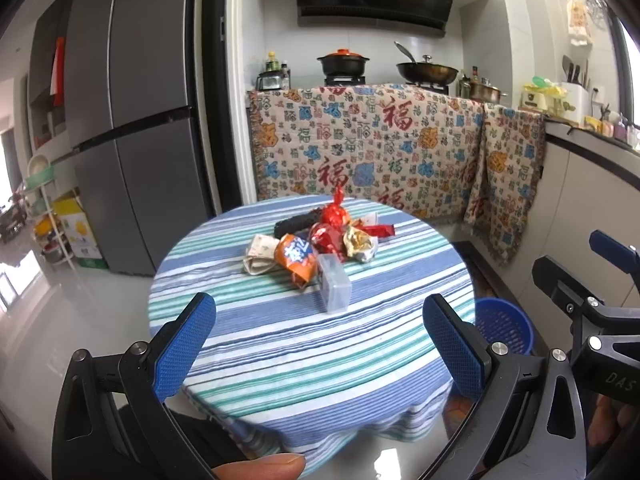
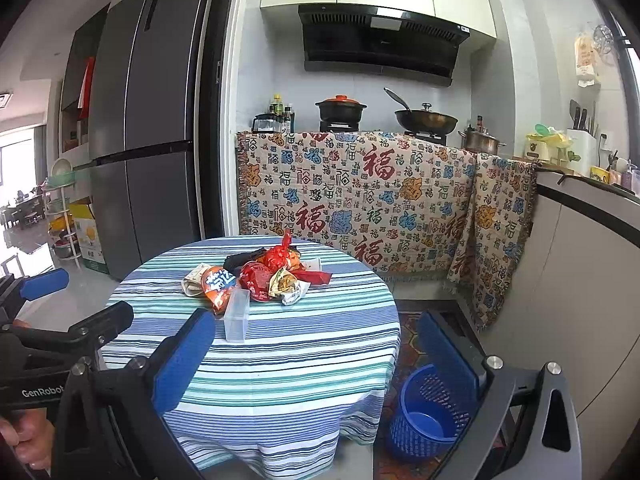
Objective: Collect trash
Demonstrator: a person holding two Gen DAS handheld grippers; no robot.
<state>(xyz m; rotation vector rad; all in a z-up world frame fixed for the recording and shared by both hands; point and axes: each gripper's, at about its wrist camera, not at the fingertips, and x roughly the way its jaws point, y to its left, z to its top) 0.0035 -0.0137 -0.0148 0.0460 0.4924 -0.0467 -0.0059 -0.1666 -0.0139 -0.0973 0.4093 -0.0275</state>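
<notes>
I held both grippers short of the round striped surface (image 1: 280,344), left gripper (image 1: 320,344) and right gripper (image 2: 320,360) each with fingers spread wide and empty. The trash pile (image 2: 256,276) sat mid-surface; the blue basket (image 2: 424,412) stood on the floor just beside it.

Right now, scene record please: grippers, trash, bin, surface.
left gripper: open, empty, short of the pile
right gripper: open, empty
trash pile: wrappers bunched mid-table, clear plastic box at its near edge
bin: blue mesh basket on the floor, right of the table, looks empty
surface: round table, striped cloth
</notes>
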